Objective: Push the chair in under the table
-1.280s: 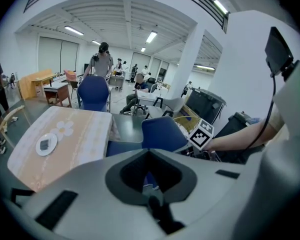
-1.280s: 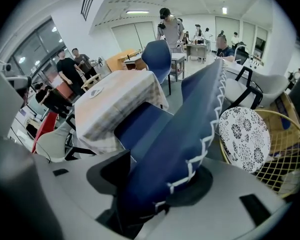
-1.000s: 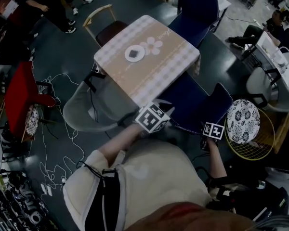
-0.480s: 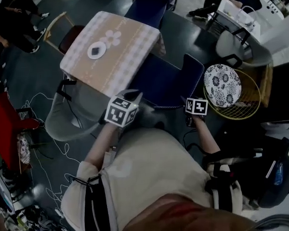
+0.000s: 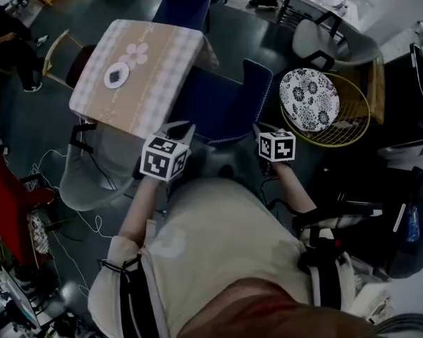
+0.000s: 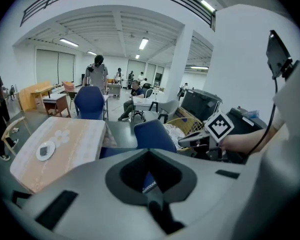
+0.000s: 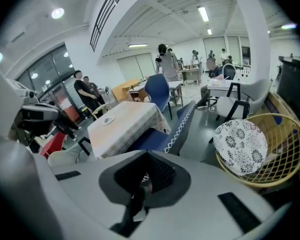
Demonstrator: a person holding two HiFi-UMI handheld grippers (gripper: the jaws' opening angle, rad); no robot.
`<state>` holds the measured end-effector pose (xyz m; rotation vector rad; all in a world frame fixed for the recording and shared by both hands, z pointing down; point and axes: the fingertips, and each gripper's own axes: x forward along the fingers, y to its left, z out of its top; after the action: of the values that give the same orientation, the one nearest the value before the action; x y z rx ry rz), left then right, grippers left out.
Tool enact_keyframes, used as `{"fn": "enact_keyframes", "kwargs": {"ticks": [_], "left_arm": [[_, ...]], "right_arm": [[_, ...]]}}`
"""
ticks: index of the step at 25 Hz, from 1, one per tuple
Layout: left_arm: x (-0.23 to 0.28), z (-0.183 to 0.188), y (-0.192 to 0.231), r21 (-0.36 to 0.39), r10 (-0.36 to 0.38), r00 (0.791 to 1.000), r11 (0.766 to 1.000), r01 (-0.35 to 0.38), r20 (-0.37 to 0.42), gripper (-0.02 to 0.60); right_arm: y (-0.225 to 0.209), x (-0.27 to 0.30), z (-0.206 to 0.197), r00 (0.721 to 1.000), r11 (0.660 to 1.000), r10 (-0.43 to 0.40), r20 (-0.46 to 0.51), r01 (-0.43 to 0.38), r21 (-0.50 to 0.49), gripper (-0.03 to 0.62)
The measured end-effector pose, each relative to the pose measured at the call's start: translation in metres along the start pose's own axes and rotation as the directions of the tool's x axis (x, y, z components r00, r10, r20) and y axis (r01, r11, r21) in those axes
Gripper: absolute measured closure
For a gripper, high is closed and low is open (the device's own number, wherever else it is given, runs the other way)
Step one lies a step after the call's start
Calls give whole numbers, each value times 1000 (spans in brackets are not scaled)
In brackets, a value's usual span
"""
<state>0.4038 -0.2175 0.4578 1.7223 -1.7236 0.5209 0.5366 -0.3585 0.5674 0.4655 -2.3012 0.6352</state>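
Blue upholstery marks the task's thing: the blue chair (image 5: 222,104) stands at the 4 o'clock side of the surface (image 5: 151,51). Its seat is tucked partly beneath the checked cloth and its backrest, trimmed with a white zigzag, stands clear of the edge. Seen from the head view, it sits at about 12 o'clock from the person, just beyond both tools.

The left tool (image 5: 181,128) is clenched, its jaws pressed together with nothing caught in them. Its tip lies just beside the chair's near corner; whether it touches the fabric I cannot tell. In the left gripper view the chair's back (image 6: 152,134) rises just past the closed jaws.

The right tool (image 5: 258,128) has just been closing and its jaws now meet on nothing but each other. It hangs near the backrest's outer end, toward 1 o'clock.

A white plate (image 5: 116,74) rests on the surface. A yellow wire basket (image 5: 356,111) with a patterned cushion (image 5: 309,98) sits at 2 o'clock, near the chair. A grey chair (image 5: 92,178) stands at 9 o'clock, and a second blue chair (image 5: 187,5) faces the surface's far side at 11 o'clock.
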Motion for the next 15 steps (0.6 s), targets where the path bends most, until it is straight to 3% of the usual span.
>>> {"fn": "enact_keyframes", "kwargs": {"ticks": [6, 10, 15], "left_arm": [[-9, -3, 5, -29, 44, 999, 999, -44, 13, 574], [-25, -10, 20, -114, 107, 994, 988, -104, 19, 572], [-34, -18, 10, -127, 136, 991, 983, -134, 3, 574]], "right_arm": [[34, 2, 5, 982, 975, 184, 33, -187, 118, 582], [64, 21, 18, 932, 910, 361, 18, -356, 212, 582], [84, 12, 21, 880, 846, 474, 28, -464, 264, 582]]}}
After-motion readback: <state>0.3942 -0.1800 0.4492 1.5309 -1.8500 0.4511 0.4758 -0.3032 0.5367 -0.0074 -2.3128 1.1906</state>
